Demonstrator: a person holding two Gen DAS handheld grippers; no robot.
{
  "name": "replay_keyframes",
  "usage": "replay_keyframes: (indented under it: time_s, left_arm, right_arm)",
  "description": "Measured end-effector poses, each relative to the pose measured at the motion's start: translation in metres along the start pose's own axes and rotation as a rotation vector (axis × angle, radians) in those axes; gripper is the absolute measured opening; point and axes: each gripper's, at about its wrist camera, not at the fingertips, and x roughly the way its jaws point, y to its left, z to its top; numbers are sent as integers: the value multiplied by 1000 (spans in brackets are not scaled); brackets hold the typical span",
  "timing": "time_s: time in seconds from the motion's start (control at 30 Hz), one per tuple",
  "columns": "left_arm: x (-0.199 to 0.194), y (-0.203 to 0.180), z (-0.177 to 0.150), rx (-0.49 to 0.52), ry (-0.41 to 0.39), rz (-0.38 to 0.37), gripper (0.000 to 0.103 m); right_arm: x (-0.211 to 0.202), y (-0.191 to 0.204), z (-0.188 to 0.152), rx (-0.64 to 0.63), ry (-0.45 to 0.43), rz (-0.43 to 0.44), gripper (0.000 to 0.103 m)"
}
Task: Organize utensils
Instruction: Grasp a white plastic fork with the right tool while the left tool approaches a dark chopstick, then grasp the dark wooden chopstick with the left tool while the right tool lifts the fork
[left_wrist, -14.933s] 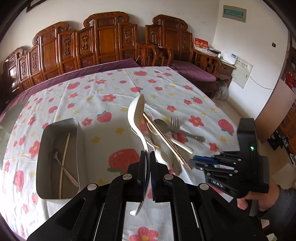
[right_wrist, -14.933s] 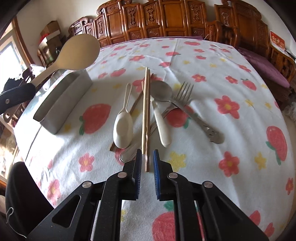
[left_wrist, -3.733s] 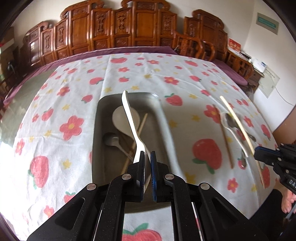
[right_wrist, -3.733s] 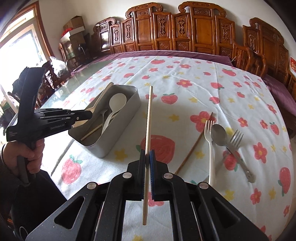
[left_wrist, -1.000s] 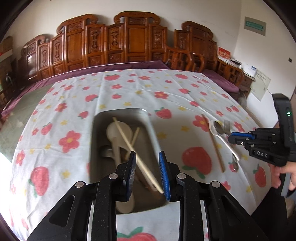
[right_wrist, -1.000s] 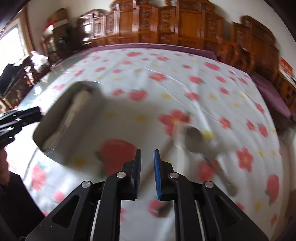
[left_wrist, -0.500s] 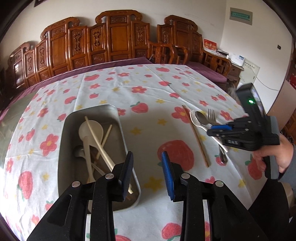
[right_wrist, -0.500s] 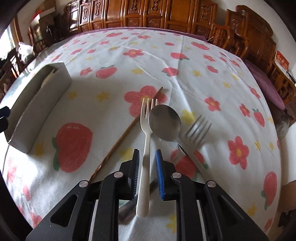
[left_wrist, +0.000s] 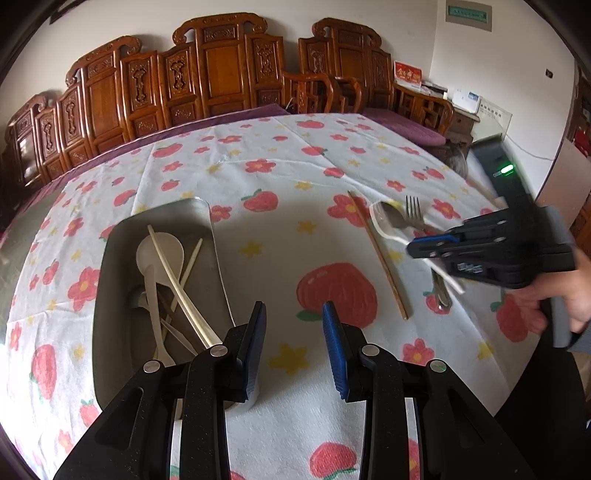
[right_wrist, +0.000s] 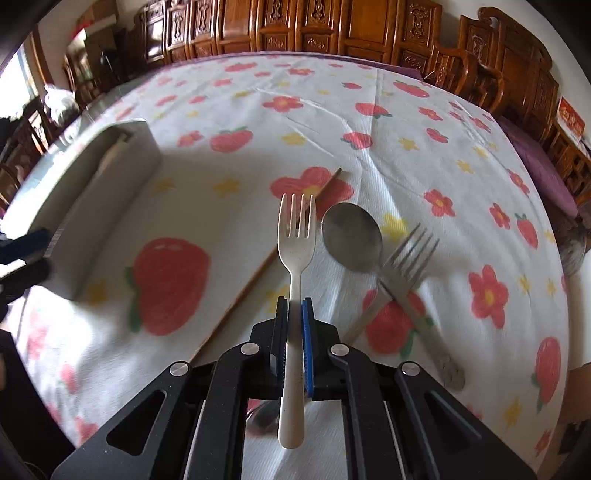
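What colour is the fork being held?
Cream-white fork, clearest in the right wrist view.

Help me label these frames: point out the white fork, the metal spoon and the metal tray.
white fork (right_wrist: 295, 236), right wrist view, on the base of its tines.
metal spoon (right_wrist: 352, 236), right wrist view, on its bowl.
metal tray (left_wrist: 110, 258), left wrist view, on its left wall.
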Motion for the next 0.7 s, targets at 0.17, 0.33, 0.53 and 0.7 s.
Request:
replay_keyframes:
  time_s: [0.17, 0.33, 0.53, 0.7]
  left_arm:
    - [2, -11, -5, 13, 4, -4, 30]
    - [-1, -32, -1, 58, -8, -1, 30]
    - [7, -57, 5, 85, 20, -28, 30]
    - [26, -72, 18, 62, 46, -60, 30]
  right_arm:
    - [-37, -2, -20, 31, -58, 19, 9]
    - [-61, -11, -39, 65, -105, 18, 9]
    - [-76, -21, -57, 64, -127, 10, 9]
    - [-84, -34, -60, 74, -147, 12, 9]
